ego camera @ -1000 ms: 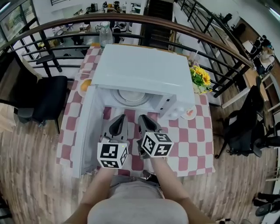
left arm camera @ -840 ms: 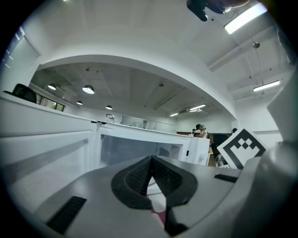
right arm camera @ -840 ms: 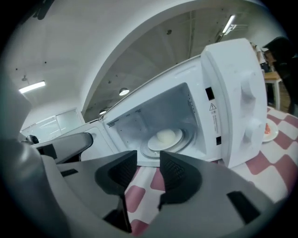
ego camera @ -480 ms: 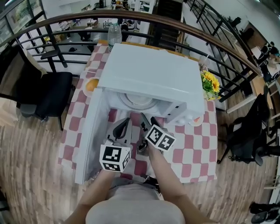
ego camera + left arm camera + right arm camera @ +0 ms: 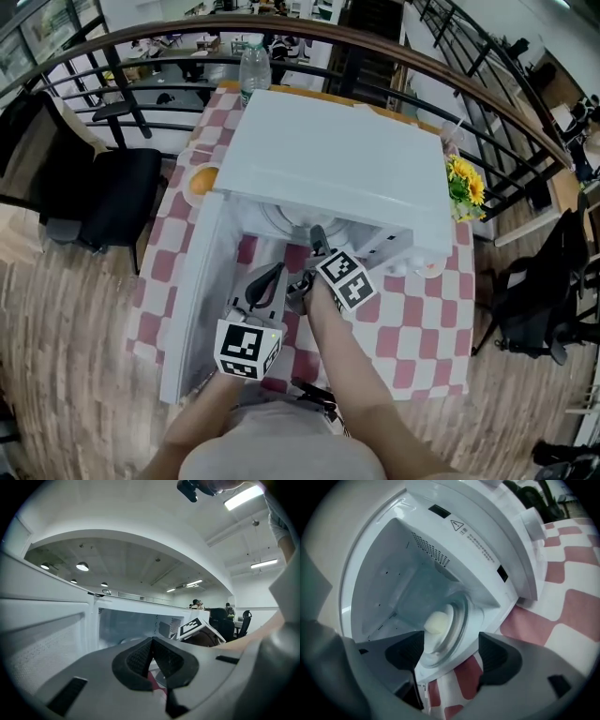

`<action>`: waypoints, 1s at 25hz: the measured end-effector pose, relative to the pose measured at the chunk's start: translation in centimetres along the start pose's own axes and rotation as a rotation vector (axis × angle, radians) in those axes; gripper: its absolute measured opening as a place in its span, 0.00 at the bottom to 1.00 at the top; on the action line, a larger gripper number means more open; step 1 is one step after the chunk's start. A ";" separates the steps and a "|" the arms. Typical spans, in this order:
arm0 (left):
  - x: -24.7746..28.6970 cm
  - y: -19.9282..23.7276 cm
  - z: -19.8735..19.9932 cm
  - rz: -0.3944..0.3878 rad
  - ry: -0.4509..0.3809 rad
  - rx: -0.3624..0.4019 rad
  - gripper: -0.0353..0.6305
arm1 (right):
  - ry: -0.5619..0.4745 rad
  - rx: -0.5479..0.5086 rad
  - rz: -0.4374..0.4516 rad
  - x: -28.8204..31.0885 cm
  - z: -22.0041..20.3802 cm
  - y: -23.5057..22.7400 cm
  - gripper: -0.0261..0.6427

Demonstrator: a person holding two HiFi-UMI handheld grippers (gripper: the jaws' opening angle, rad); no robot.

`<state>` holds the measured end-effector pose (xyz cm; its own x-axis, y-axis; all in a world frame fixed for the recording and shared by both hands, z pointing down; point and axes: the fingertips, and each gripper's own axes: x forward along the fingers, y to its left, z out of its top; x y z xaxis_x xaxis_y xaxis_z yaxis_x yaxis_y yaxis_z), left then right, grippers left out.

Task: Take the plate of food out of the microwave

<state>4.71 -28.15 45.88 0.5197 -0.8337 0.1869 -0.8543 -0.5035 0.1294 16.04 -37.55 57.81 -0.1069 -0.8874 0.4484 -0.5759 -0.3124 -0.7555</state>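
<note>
The white microwave (image 5: 328, 159) stands on the checked tablecloth (image 5: 412, 319) with its door (image 5: 192, 300) swung open to the left. Inside, a white plate (image 5: 457, 620) carries a pale round piece of food (image 5: 437, 622); in the head view only the plate's edge (image 5: 281, 218) shows under the oven's top. My right gripper (image 5: 319, 239) is at the mouth of the cavity. Its jaws (image 5: 451, 656) are opening and nothing is between them; the plate lies just beyond. My left gripper (image 5: 267, 278) hangs back in front of the door with its pads (image 5: 140, 656) pressed together, empty.
Yellow flowers (image 5: 466, 183) stand right of the microwave, with a small dish (image 5: 431, 269) near its front corner. An orange on a plate (image 5: 202, 180) and a water bottle (image 5: 253, 64) are at the back left. A black chair (image 5: 103, 192) and a curved railing (image 5: 450, 84) border the table.
My right gripper has moved forward from beside the left one to the microwave's opening, and its jaws have spread apart. The left gripper has stayed back.
</note>
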 end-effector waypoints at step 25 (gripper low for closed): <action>-0.7 2.5 0.2 0.060 -0.011 -0.041 0.04 | 0.094 0.416 -0.242 4.2 -2.7 -2.8 0.57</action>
<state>2.19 -28.92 45.84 0.4673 -0.8647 0.1843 -0.8824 -0.4431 0.1584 14.97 -39.48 63.08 -0.0934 -0.7443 0.6612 -0.2222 -0.6318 -0.7426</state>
